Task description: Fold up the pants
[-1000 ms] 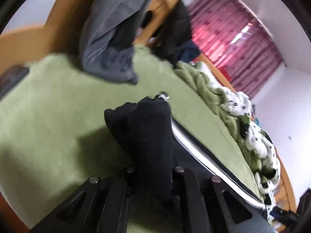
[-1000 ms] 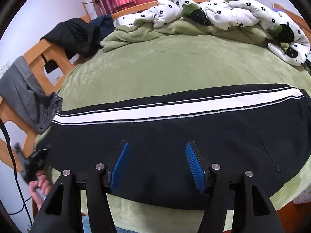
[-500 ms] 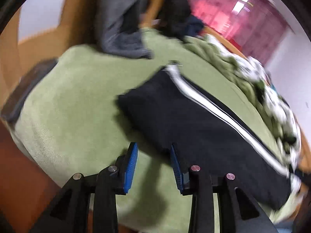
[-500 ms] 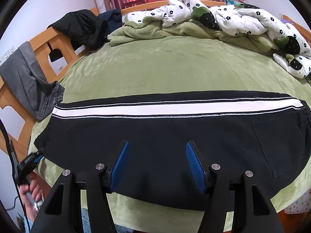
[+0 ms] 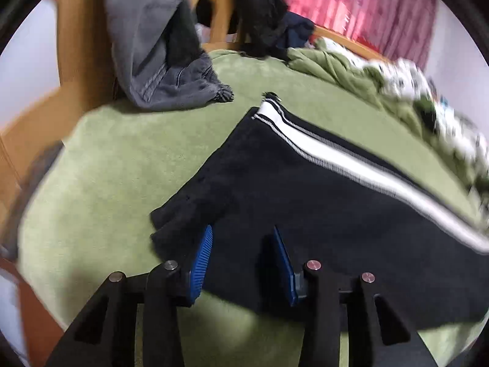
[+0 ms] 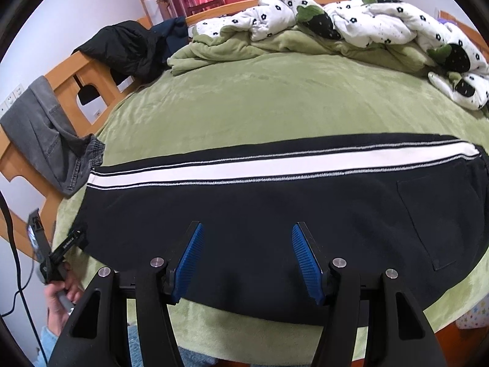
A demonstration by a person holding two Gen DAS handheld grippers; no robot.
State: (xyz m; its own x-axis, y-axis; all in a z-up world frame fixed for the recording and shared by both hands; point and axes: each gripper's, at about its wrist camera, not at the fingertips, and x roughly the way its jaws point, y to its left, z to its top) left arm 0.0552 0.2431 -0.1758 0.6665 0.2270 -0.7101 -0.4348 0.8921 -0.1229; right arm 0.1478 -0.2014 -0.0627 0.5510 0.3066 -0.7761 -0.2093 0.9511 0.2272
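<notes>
Black pants (image 6: 275, 211) with a white side stripe (image 6: 275, 165) lie flat across the near part of the green bed, leg cuffs at the left, waist with a back pocket at the right. In the left wrist view the pants (image 5: 305, 195) show their cuff end, its near corner slightly rumpled. My left gripper (image 5: 241, 241) is open and empty, just above the cuff's near edge. My right gripper (image 6: 246, 238) is open and empty, above the middle of the pants' near edge. The left gripper also shows in the right wrist view (image 6: 68, 241), at the cuff corner.
The green blanket (image 6: 275, 101) covers the bed. Grey jeans (image 6: 52, 140) hang over the wooden bed frame (image 6: 73, 76) at left, close to the cuffs. A black jacket (image 6: 128, 49) lies on the frame. A crumpled white floral duvet (image 6: 351, 21) lies along the far side.
My left gripper has let go of the leg cuffs, opened and drawn back toward the near edge. The pants now lie flat. The right gripper has stayed open above the near edge.
</notes>
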